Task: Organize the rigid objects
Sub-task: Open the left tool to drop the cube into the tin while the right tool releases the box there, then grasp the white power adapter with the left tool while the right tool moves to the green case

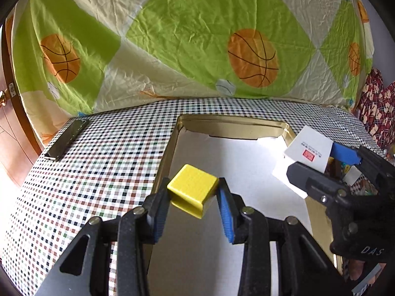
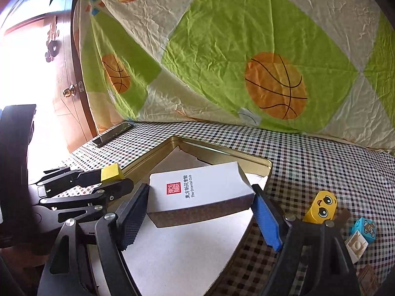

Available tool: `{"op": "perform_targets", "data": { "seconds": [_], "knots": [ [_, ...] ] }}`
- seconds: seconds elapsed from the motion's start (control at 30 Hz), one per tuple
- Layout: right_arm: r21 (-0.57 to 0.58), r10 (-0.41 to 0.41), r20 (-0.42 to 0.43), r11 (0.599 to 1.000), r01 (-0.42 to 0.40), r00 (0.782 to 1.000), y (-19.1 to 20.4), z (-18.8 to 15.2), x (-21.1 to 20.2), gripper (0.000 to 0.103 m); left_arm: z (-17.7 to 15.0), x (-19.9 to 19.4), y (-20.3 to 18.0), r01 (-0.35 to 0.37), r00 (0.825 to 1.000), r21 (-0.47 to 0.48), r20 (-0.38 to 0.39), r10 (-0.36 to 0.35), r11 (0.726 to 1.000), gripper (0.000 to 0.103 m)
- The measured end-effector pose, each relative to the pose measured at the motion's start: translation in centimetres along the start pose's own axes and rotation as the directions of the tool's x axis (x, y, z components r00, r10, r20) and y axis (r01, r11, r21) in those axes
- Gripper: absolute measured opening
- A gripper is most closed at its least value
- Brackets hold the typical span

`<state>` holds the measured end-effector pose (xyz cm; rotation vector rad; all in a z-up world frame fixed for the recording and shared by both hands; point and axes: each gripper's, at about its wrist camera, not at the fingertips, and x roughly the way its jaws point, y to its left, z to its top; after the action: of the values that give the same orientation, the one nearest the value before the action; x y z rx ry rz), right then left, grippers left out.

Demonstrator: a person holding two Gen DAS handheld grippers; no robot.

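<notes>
A small yellow plastic block (image 1: 193, 192) is clamped in the left gripper (image 1: 195, 198) jaws above the gold metal tin tray (image 1: 232, 120); the right gripper (image 2: 200, 212) jaws clamp a white cardboard box (image 2: 197, 192) over it, on the checkered surface (image 1: 98, 153).

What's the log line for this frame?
left hand-held gripper: shut on yellow block | right hand-held gripper: shut on white box | both over gold tin

Tin tray (image 2: 267, 166): on the desk (image 2: 308, 153).
Bar (image 1: 66, 139): left of the tray.
Toy blocks (image 2: 322, 206): right of the tray.
</notes>
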<state>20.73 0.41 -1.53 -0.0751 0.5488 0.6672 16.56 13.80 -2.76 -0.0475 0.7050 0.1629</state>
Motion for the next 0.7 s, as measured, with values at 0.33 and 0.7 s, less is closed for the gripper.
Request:
{"op": "perform_targets", "data": {
  "seconds": [0.33, 0.7],
  "knots": [
    [-0.001, 0.002, -0.058, 1.000, -0.002, 0.998, 0.4, 0.3, 2.2, 0.084, 0.5, 0.9, 0.0, -0.057, 0.998, 0.030, -0.038, 0.058, 0.998, 0.043],
    [0.033, -0.017, 0.058, 0.999, 0.016, 0.998, -2.4, -2.8, -7.7, 0.089, -1.9, -4.0, -1.0, 0.009, 0.994, -0.021, 0.107, -0.007, 1.000, 0.089]
  ]
}}
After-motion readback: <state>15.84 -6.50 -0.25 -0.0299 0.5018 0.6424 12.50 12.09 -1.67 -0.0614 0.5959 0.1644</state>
